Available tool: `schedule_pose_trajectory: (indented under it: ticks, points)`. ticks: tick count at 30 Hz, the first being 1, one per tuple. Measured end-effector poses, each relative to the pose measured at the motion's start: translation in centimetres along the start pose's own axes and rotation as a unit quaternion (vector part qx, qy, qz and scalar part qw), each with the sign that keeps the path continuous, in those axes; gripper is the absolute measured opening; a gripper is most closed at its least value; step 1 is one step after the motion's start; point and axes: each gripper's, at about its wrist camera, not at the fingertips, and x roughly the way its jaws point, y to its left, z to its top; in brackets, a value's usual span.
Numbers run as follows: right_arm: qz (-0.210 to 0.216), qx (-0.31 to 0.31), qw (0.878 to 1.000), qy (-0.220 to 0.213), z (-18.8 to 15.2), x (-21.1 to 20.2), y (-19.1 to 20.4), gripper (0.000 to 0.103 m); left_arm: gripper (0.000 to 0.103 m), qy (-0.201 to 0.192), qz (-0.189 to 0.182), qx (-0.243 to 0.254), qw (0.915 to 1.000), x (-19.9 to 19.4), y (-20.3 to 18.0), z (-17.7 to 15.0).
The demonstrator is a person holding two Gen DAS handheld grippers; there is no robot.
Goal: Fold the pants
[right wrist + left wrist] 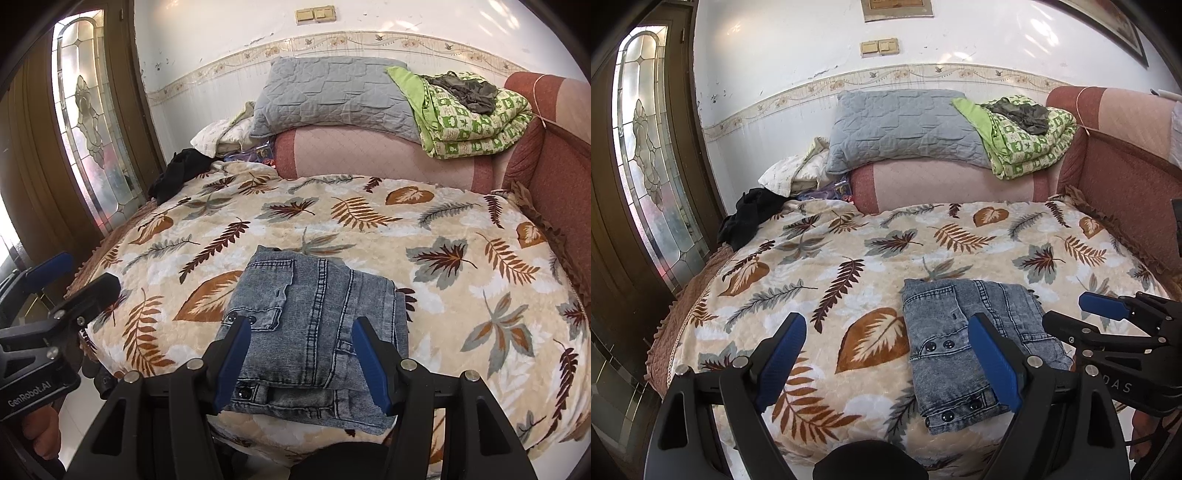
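The denim pants already sit as a compact folded bundle near the front edge of the bed, on the leaf-print blanket, so this looks pretty much done. The main risk from here is the bundle getting undone: the near edge hangs close to the blanket's front edge, and a claw brushing the top layer or snagging the snap-button flap on the way out could flip a layer open or drag the whole thing toward the drop. Denim's stiff too, so the top fold might spring up a bit if nobody presses it flat. The right claw has its blue pads spread wide with nothing between them, hovering right over the near end of the bundle. The left claw is spread apart and empty as well, sitting over the bed to the left of the jeans, with its right pad overlapping the bundle in that view. Can't tell if either pad actually touches the fabric.
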Motion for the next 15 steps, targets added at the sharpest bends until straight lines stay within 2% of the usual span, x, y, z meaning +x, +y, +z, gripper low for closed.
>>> schedule_pose_trajectory:
  ticks: [15]
  points:
    - [-0.002,-0.022,0.999,-0.029,0.8,-1.7,1.5,0.061,0.090,-0.024,0.007,-0.014,0.9996,-1.8,1.2,0.4]
